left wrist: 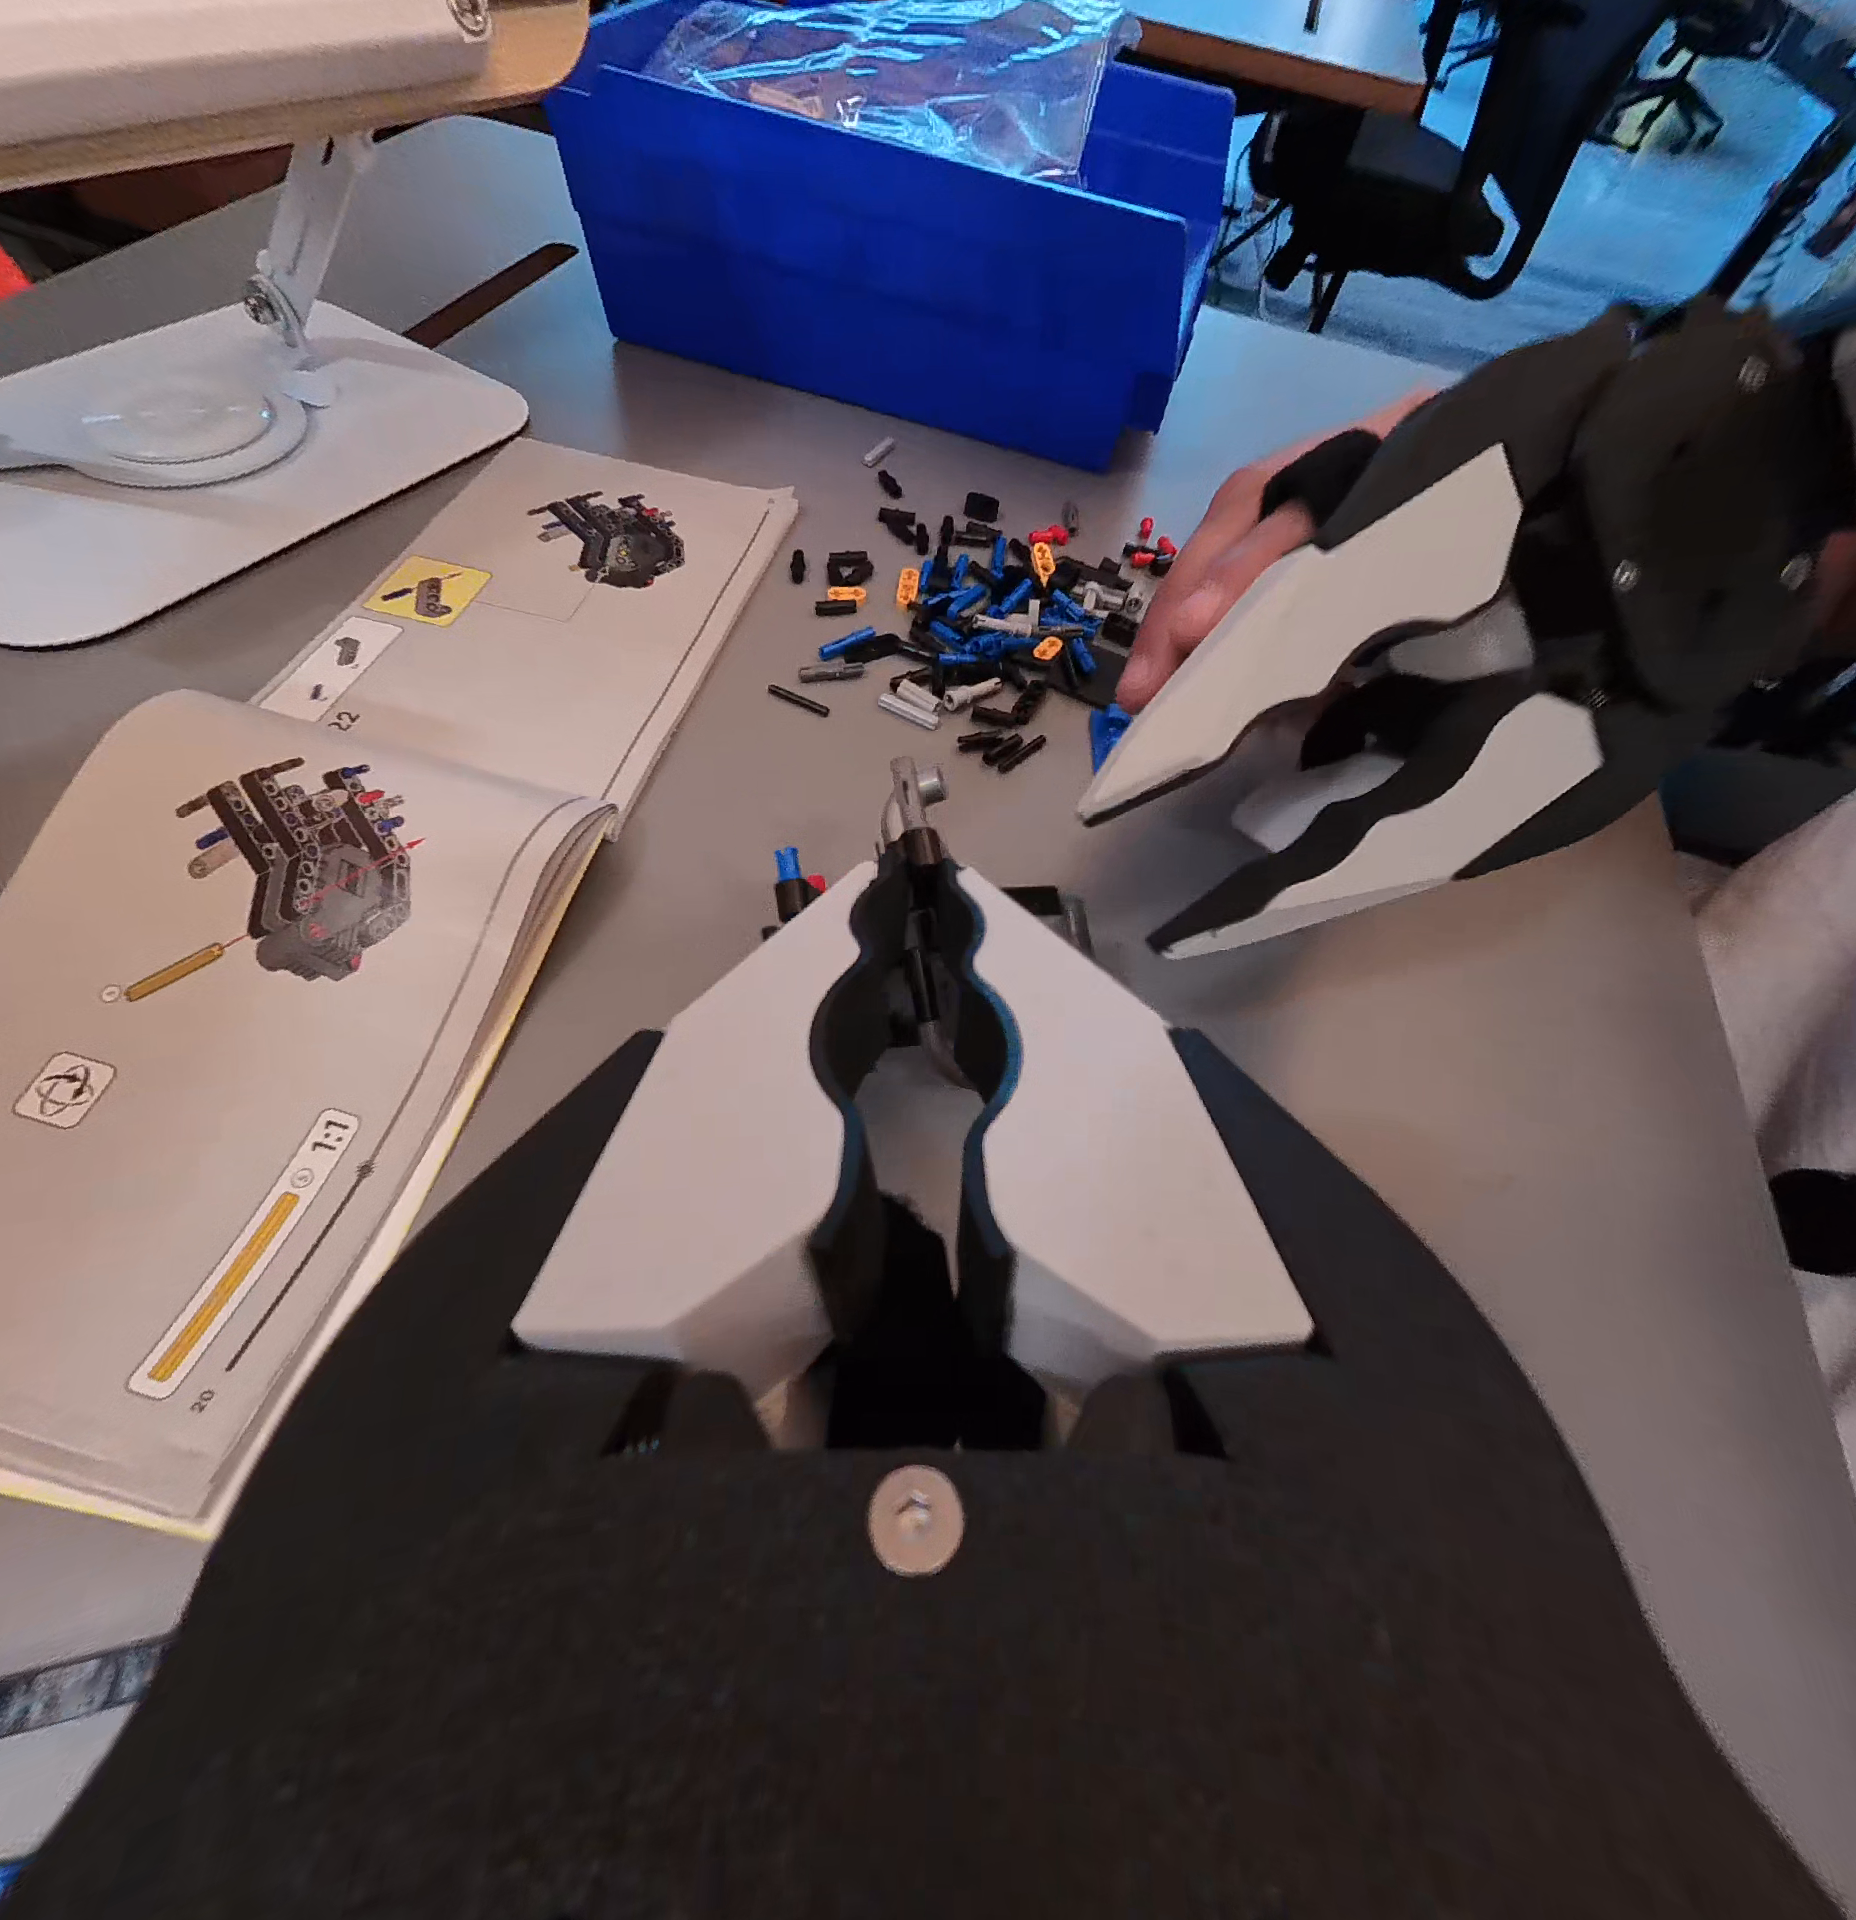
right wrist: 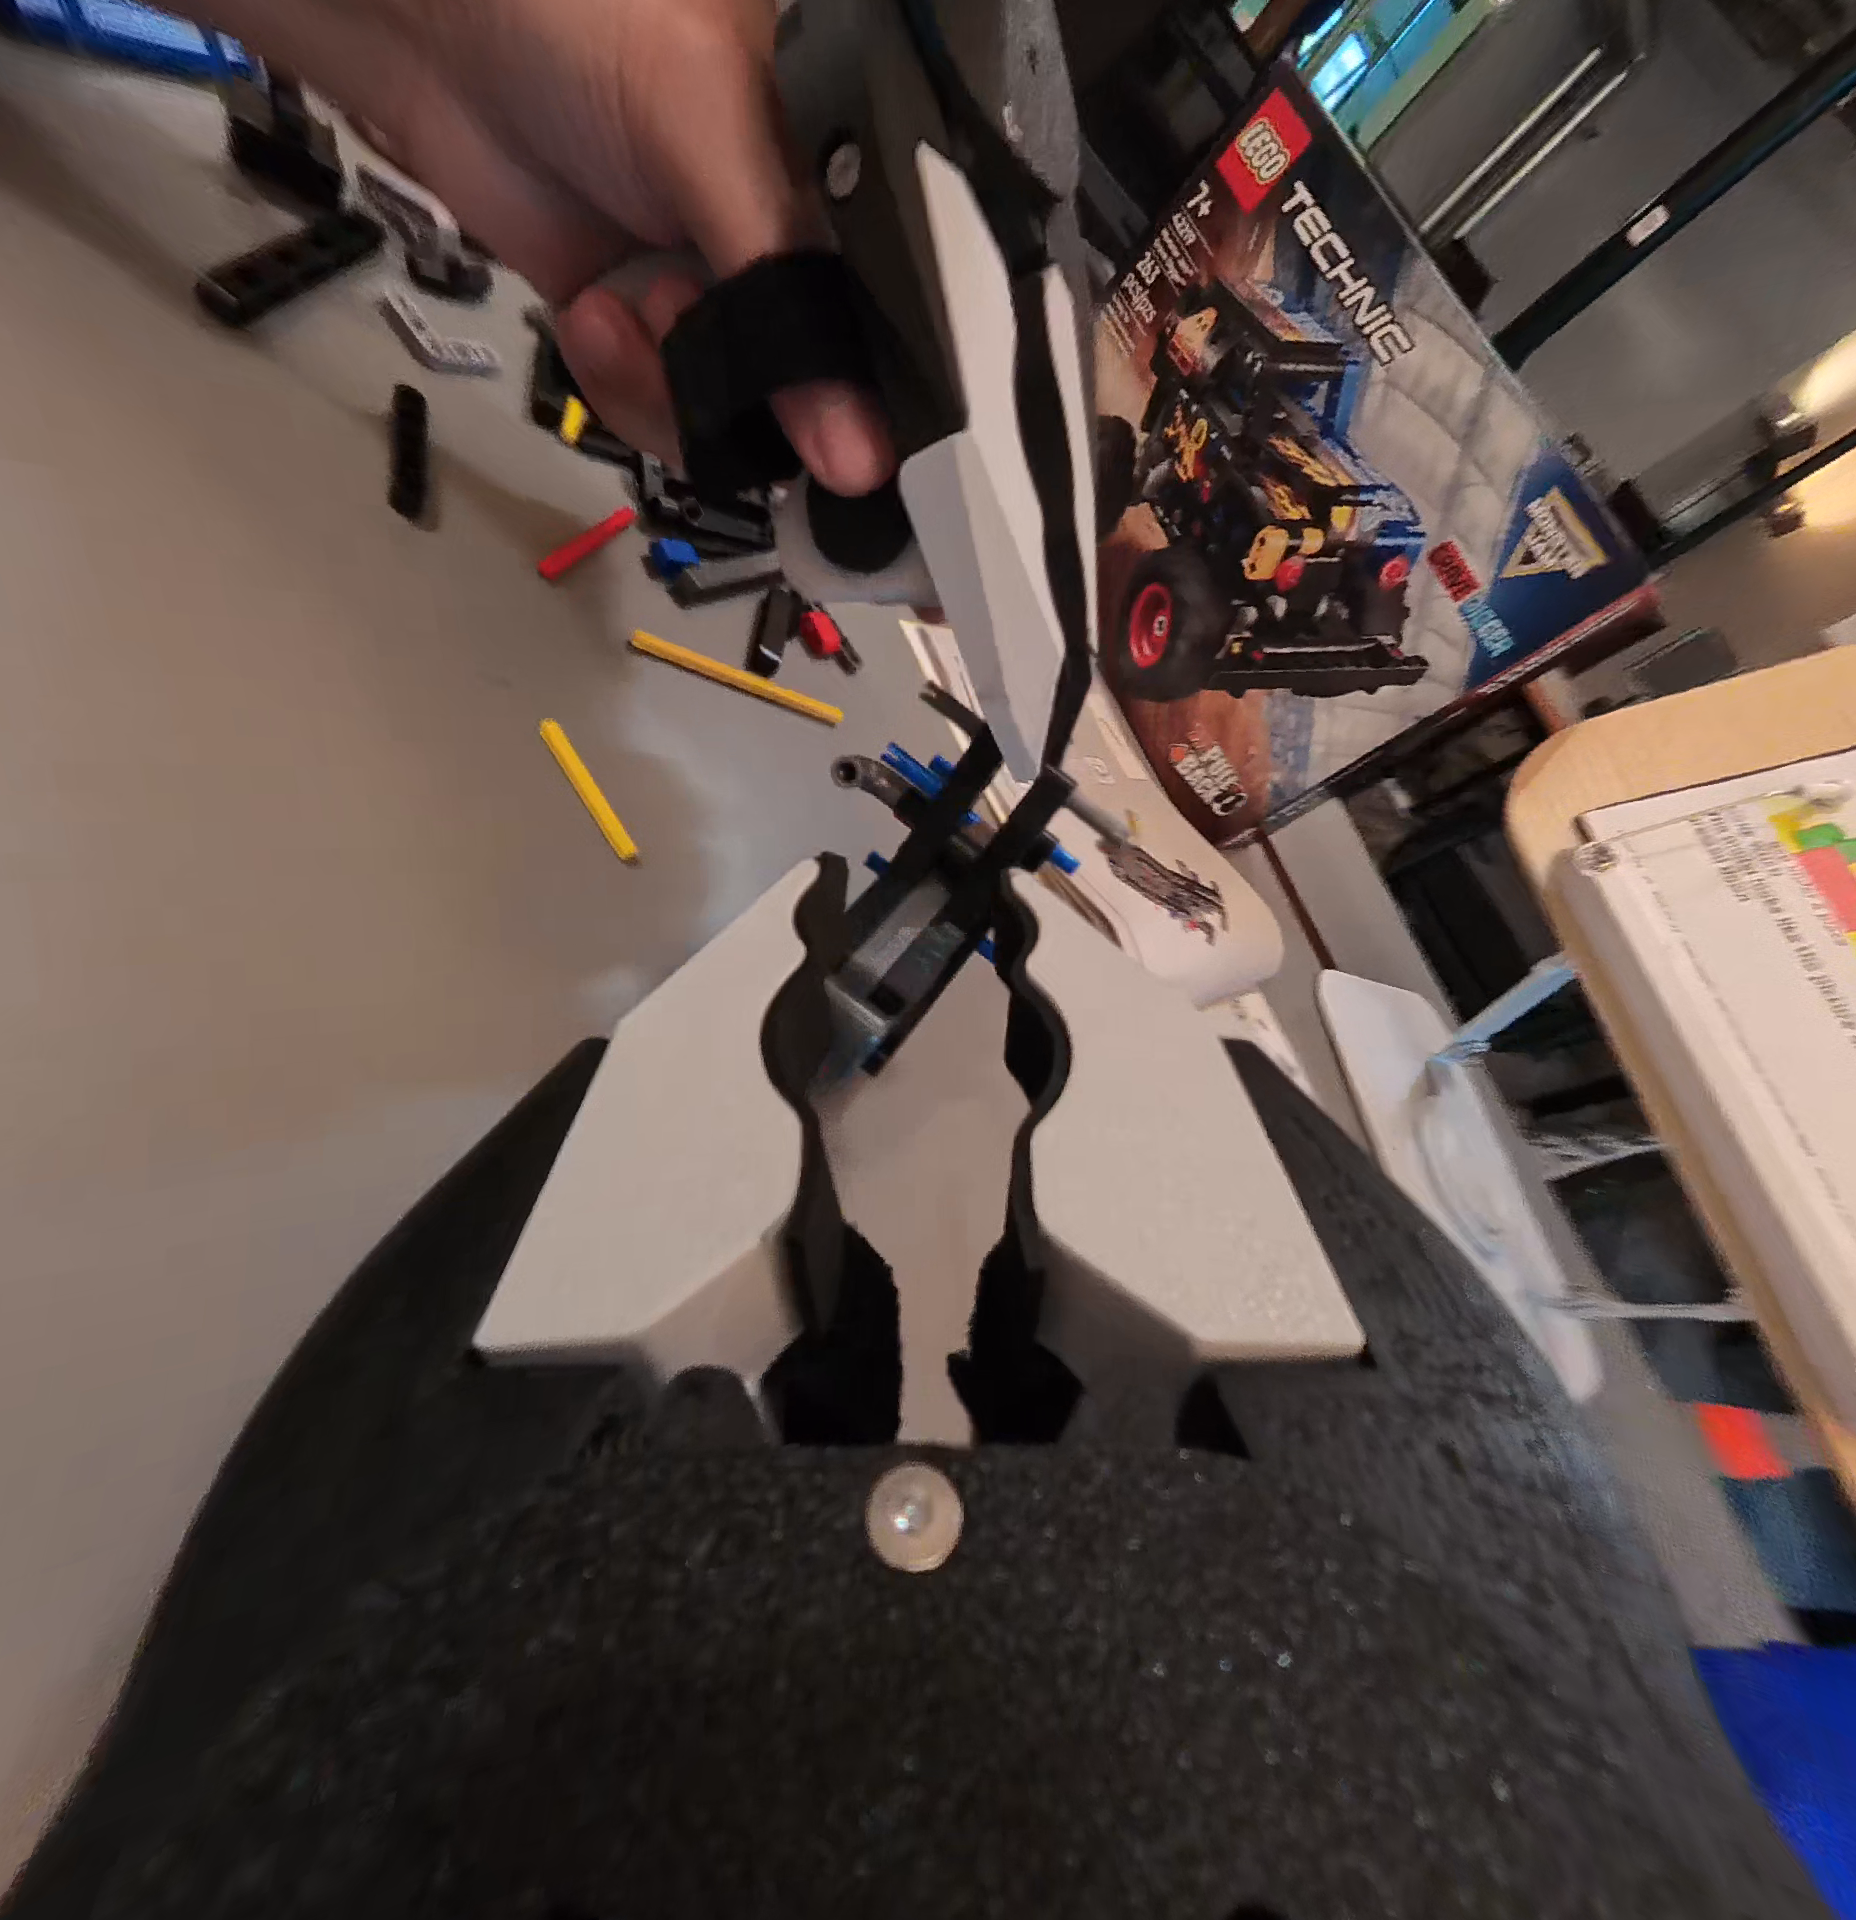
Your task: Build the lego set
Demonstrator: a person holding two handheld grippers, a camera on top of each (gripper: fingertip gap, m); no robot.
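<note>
Crowding the left tool [left wrist: 916,883]: loose parts [left wrist: 981,613], booklet [left wrist: 311,935].

Left black-and-white two-finger gripper [left wrist: 916,883] at centre of left wrist view, jaws nearly closed, pinching slim part. Right black-and-white two-finger gripper [right wrist: 908,883] at centre of right wrist view, jaws narrowly apart, gripping part. Bare hand [right wrist: 633,208] with black finger strap at upper left of right wrist view, gripping left gripper's handle.

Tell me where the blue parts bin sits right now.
In the left wrist view the blue parts bin stands at the far end of the table, just behind the loose pile of pieces and right of the open instruction booklet.
</note>
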